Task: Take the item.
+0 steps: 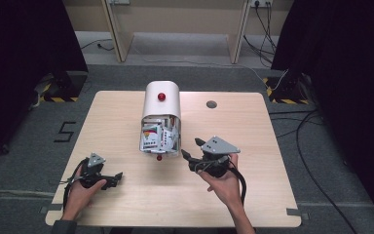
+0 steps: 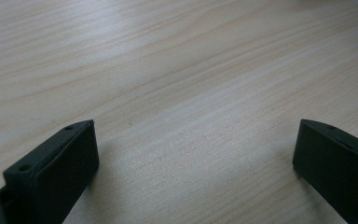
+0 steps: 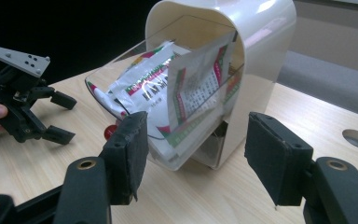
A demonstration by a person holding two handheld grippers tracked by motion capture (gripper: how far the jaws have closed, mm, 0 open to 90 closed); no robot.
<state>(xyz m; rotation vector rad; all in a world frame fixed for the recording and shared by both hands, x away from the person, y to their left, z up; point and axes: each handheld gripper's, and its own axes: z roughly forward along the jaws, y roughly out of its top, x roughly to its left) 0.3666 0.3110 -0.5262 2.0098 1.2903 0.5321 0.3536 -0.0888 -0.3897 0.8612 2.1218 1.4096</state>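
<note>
A white round-topped container (image 1: pixel 161 105) stands mid-table with a red knob (image 1: pixel 161 96) on top. Its clear front bin (image 1: pixel 159 136) is tipped open toward me and holds several printed sachets (image 3: pixel 186 93); a small red knob (image 3: pixel 110 131) sits at its lower edge. My right gripper (image 1: pixel 191 147) hovers just right of the bin, jaws open, pointing at it with nothing between the pads (image 3: pixel 130 144). My left gripper (image 1: pixel 117 179) rests low near the front left, open over bare wood (image 2: pixel 193 149). It is also seen in the right gripper view (image 3: pixel 58 116).
The light wooden table (image 1: pixel 126 204) has a round cable hole (image 1: pixel 212 104) at the back right of the container. Dark curtains flank the table. Cables trail on the grey floor to the right (image 1: pixel 307 146).
</note>
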